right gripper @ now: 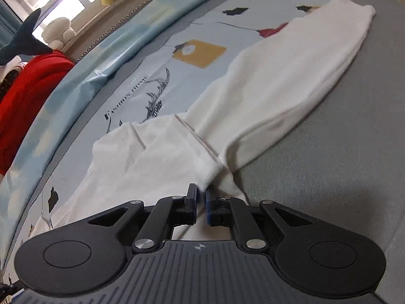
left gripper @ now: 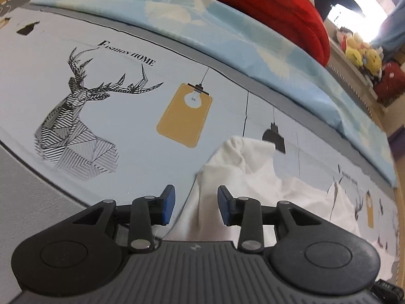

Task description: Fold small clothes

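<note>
Printed bedsheet (right gripper: 121, 96) with deer and lamp pictures, grey mat (right gripper: 329, 164) toward 3 o'clock, red blanket (right gripper: 27, 93) off at 9 o'clock. White garment (right gripper: 278, 81) stretched long from 1 o'clock down to 6 o'clock across sheet and mat, right gripper (right gripper: 201, 200) pinched tight on a ribbed hem, left gripper (left gripper: 196, 205) spread wide with cloth under it, gripping nothing. Judged early on: one narrow lengthwise fold apparently made, cross folds and tidying left.
</note>
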`<act>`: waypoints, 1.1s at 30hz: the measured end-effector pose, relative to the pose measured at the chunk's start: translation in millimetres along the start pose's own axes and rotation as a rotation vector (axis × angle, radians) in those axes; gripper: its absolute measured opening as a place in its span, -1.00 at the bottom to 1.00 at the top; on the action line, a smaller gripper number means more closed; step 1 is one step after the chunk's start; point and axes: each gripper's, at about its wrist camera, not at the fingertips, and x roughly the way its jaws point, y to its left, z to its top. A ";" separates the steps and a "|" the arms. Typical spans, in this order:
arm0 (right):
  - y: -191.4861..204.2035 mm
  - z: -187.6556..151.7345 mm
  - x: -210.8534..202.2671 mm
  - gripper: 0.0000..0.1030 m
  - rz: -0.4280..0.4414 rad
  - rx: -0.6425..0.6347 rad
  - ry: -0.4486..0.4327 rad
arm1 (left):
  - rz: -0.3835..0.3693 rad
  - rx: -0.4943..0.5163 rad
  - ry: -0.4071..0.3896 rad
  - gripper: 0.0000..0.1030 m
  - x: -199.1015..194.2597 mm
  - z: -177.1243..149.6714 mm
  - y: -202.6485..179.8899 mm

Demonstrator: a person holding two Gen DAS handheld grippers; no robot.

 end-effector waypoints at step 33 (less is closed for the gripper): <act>34.0 18.2 26.5 -0.91 0.108 -0.118 0.050 | -0.077 0.126 0.060 -0.80 -20.7 9.2 -2.1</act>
